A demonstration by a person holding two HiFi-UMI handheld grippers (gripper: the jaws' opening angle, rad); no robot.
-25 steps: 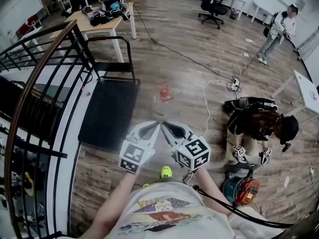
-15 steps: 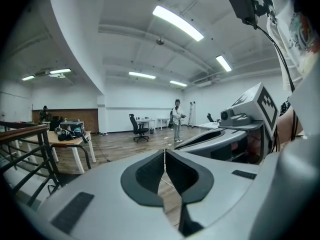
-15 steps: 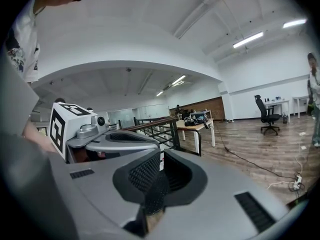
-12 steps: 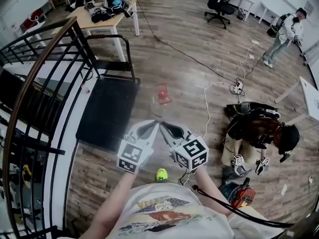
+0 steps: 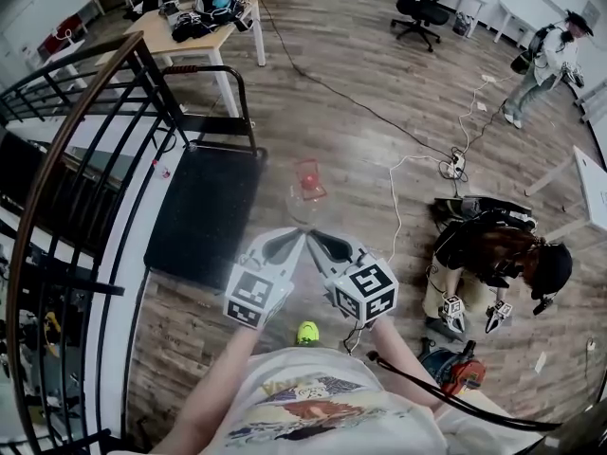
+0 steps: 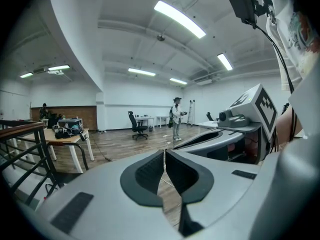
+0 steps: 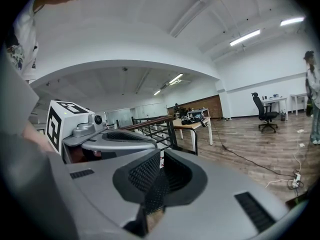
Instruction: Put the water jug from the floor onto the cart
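The water jug (image 5: pixel 306 190) is clear with a red cap and stands on the wood floor, just right of the cart. The cart (image 5: pixel 204 211) is a flat black platform with a black tube handle at its far end. My left gripper (image 5: pixel 293 239) and right gripper (image 5: pixel 315 239) hover side by side a short way in front of the jug, tips angled toward each other. Both are shut with nothing between the jaws, as the left gripper view (image 6: pixel 164 159) and right gripper view (image 7: pixel 161 160) show. The jug is hidden in both gripper views.
A black stair railing (image 5: pixel 81 150) runs along the left, beside the cart. A person crouches at the right (image 5: pixel 493 249) with gear on the floor. White cables (image 5: pixel 392 202) and a power strip (image 5: pixel 454 165) lie beyond the jug. A table (image 5: pixel 194 27) stands at the back.
The view and both grippers have shifted slightly forward over the floor toward the jug. Both grippers stay shut and empty. The jug and the cart have not moved.
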